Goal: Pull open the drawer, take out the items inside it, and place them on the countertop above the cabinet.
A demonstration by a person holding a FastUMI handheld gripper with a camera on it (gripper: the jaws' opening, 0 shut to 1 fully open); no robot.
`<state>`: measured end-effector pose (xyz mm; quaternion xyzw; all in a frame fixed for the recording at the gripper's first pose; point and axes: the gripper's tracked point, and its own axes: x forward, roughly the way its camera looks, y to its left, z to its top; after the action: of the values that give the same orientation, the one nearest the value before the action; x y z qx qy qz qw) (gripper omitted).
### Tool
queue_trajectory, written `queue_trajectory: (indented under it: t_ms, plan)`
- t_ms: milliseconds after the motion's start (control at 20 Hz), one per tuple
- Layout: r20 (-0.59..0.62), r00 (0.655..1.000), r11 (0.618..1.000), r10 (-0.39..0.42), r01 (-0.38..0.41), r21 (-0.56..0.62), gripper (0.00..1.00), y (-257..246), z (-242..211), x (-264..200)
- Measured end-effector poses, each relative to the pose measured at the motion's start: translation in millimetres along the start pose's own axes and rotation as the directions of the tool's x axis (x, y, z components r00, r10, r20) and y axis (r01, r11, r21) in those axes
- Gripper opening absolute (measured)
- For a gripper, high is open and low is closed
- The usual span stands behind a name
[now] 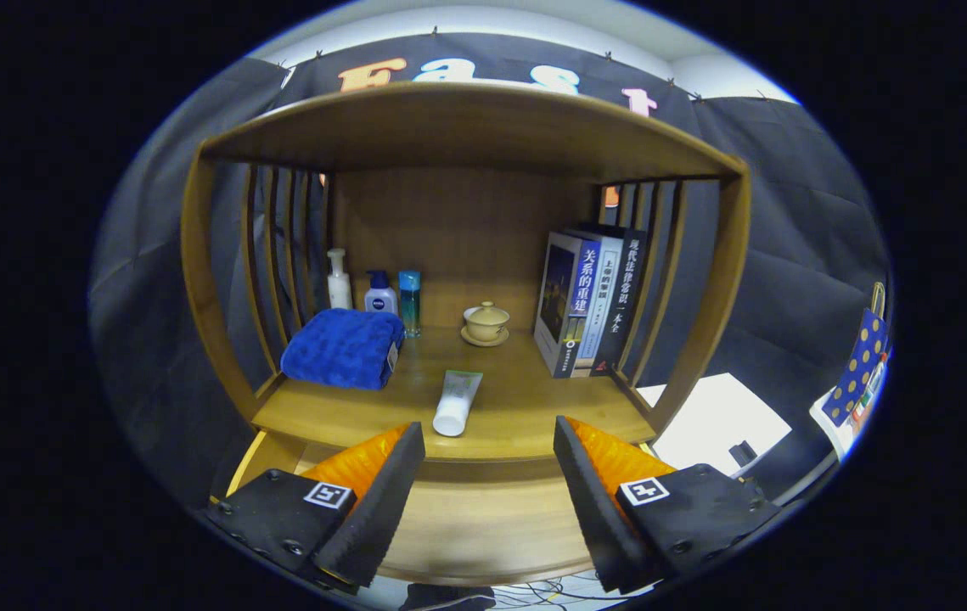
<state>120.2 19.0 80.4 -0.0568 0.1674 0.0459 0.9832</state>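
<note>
- Jaws (pixel 490 475) stand wide apart, nothing between them, fingers (pixel 381 501) hanging over pale wood below the front lip of the tabletop (pixel 517 428).
- That wood looks like the drawer (pixel 483 526), pulled out; its interior beneath the jaws cannot be seen well, and no item shows in the part visible. A side rail shows at the outer side of the left finger.
- Just ahead of the jaws, lying on the tabletop with its cap toward them: a white tube (pixel 458 403). Likely one of the drawer's items, set down already — a judgement only.
- Beyond the jaws to the left: folded blue towel (pixel 343 348); behind it three bottles (pixel 373 293) in a row. Straight beyond: small lidded cup on saucer (pixel 485 324). Beyond to the right: books (pixel 589 301) standing upright.
- Step in hand, as I read it: between placings — one item up, jaws free. Next move calls for tipping down to check the drawer for anything left, then closing on it.
- Edges: tabletop lip runs straight across just ahead of the fingertips; shelf roof (pixel 466 127) overhead; slatted side walls (pixel 279 246) either side.
- Open room: bare wood ahead, between tube and books, and between tube and towel.
</note>
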Motion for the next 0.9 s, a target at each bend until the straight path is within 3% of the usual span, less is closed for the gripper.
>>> queue_trajectory:
  t_ms: [500, 700, 900]
  plan:
    - [0.125, 0.992, 0.997, -0.009, 0.0, 0.071, 0.99, -5.0, -73.9, -57.7]
    - [0.151, 0.987, 0.998, -0.057, 0.055, 0.022, 0.99, -17.8, -109.0, -71.3]
    - [0.152, 0.988, 0.998, -0.026, 0.019, 0.052, 0.99, -4.4, -141.0, -77.8]
